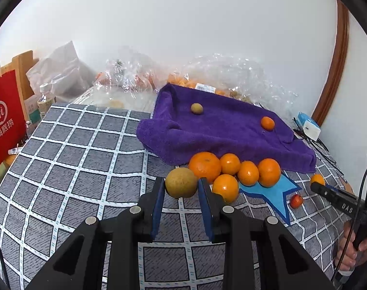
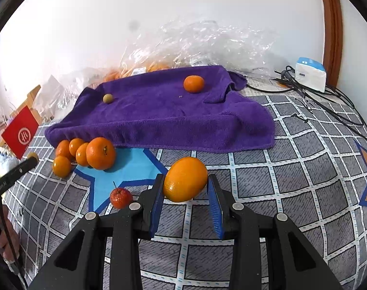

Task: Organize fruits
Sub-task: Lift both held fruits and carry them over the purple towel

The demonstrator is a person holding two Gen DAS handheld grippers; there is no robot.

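Two fruits we hold above the checked cloth (image 1: 74, 159): our left gripper (image 1: 181, 186) pinches a brown-green fruit (image 1: 181, 182), our right gripper (image 2: 186, 181) an orange (image 2: 185, 179), with the orange pile (image 1: 234, 171) at one o'clock of the left.

My two black grippers have blue pads: my left gripper (image 1: 181, 188) frames a yellow-brown pear (image 1: 181, 183), my right gripper (image 2: 185, 186) a bright orange fruit (image 2: 185, 179). The tabletop cloth (image 1: 74, 159) is grey with a white grid and a light blue star (image 2: 125, 169) edged in darker blue. A purple towel (image 2: 159, 113) carries one orange mandarin (image 2: 193, 83) and one small olive-brown fruit (image 2: 107, 98). A small red fruit (image 2: 120, 197) lies beside the star
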